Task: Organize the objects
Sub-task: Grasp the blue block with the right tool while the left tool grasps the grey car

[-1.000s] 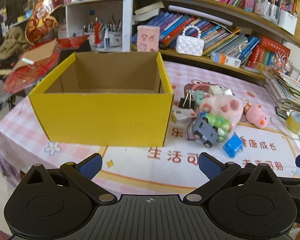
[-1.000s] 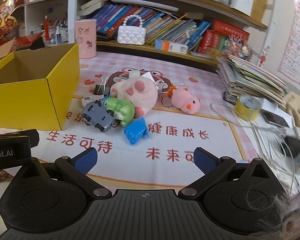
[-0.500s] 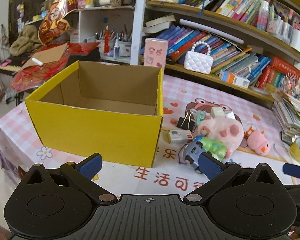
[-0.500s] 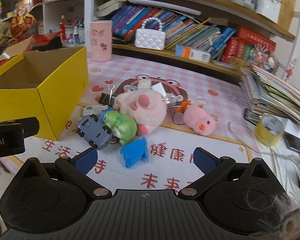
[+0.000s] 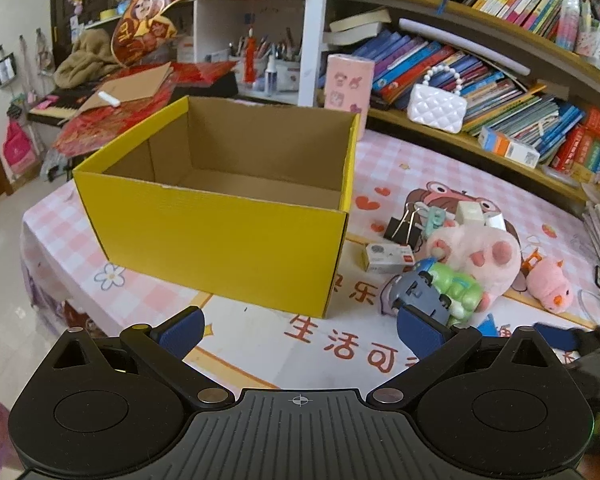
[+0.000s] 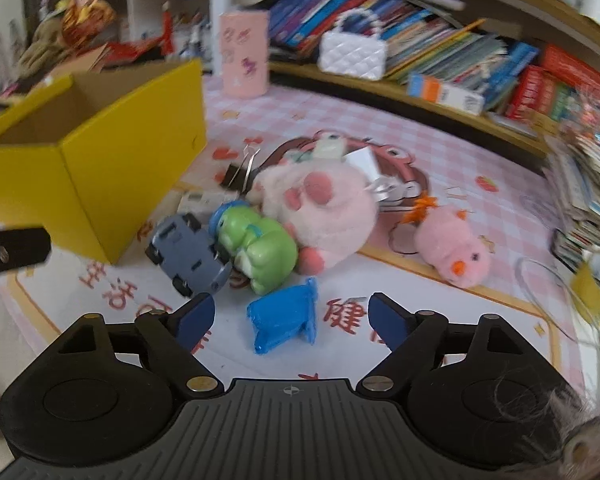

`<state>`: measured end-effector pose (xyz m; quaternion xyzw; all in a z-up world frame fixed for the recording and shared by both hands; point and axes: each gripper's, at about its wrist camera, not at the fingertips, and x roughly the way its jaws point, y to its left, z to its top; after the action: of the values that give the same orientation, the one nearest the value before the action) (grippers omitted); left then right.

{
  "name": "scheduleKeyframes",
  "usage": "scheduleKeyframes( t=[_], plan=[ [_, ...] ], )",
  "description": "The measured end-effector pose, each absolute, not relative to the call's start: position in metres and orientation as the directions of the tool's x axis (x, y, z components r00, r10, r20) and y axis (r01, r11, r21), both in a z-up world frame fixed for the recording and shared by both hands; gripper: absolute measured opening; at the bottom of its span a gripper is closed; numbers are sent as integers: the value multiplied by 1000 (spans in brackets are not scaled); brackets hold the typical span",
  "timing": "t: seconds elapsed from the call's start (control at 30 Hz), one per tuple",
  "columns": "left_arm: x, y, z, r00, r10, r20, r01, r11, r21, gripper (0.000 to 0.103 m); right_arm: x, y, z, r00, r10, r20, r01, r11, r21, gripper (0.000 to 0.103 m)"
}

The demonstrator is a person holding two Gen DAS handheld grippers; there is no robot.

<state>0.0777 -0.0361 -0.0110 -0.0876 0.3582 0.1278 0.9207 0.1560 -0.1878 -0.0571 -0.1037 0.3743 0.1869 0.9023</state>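
Since a second ago we have brought our right claw (image 6: 291,316), fingers apart, down beside the blue toy (image 6: 284,320) on the desk (image 6: 440,320); nudging the pile could scatter it. Left claw (image 5: 300,330) is spread, empty, facing the yellow box (image 5: 220,236).

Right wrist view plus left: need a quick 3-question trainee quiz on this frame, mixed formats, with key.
1. True or false: the yellow box already holds toys.
2. Multiple choice: which item lies nearest the open right gripper? A) small pink plush B) blue plastic piece C) binder clip
3. Fill in: the grey toy car touches the ______ toy.

Key: 1 false, its visible floor is bare cardboard; 2 B; 3 green.
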Motion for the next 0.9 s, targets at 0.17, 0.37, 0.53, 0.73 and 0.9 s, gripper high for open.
scheduleKeyframes(
  t=[0.17, 0.37, 0.53, 0.73, 0.9],
  plan=[
    [81, -44, -7, 715, 188, -673, -300, 953, -52, 103, 168, -185, -81, 626, 277, -729, -456, 888, -55, 63],
    [95, -63, -6, 726, 126, -676, -224, 973, -59, 102, 174, -197, -71, 621, 343, -705, -482, 876, 2, 39],
    [114, -86, -16, 712, 66, -699, -137, 989, -46, 93, 165, -222, -50, 672, 316, -670, -468, 882, -53, 39],
    [139, -120, -38, 684, 92, -723, -46, 995, 84, 87, 158, -250, -48, 702, 265, -661, -419, 904, -83, 39],
    [154, -131, -54, 679, 145, -720, 4, 980, 201, 87, 161, -265, -46, 710, 234, -664, -378, 923, -79, 39]
  ],
)
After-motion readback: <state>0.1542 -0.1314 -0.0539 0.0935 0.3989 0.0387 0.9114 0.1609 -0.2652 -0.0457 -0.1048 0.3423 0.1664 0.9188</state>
